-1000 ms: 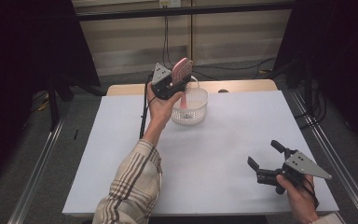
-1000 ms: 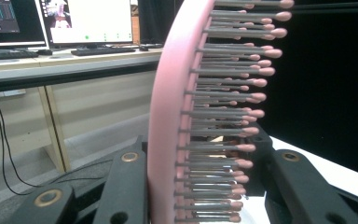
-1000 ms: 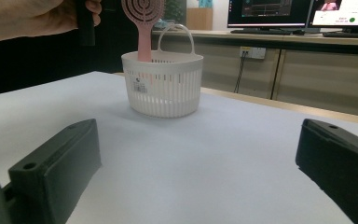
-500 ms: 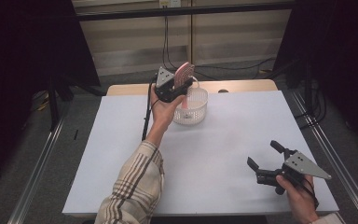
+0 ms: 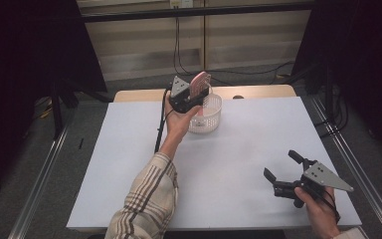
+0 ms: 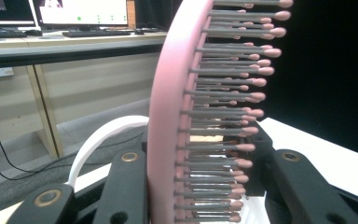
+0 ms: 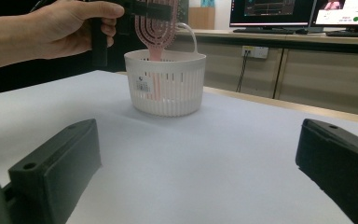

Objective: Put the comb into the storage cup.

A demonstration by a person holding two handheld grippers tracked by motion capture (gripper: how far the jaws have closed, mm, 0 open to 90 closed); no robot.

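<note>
My left gripper is shut on a pink hairbrush and holds it upright over a white slatted basket at the table's far middle. In the left gripper view the two jaws clamp the brush head, one on its back and one on the bristle side. In the right gripper view the brush has its handle down inside the basket. My right gripper rests near the front right of the table, open with nothing between its jaws, well apart from the basket.
The white table has metal rails along both sides. The basket's thin white handle arches just beside the brush. A black cable trails from the left gripper over the table. Desks with monitors stand beyond the far edge.
The left hand has sunk a little and shifted right, bringing the brush lower into the basket. The right gripper has stayed where it was.
</note>
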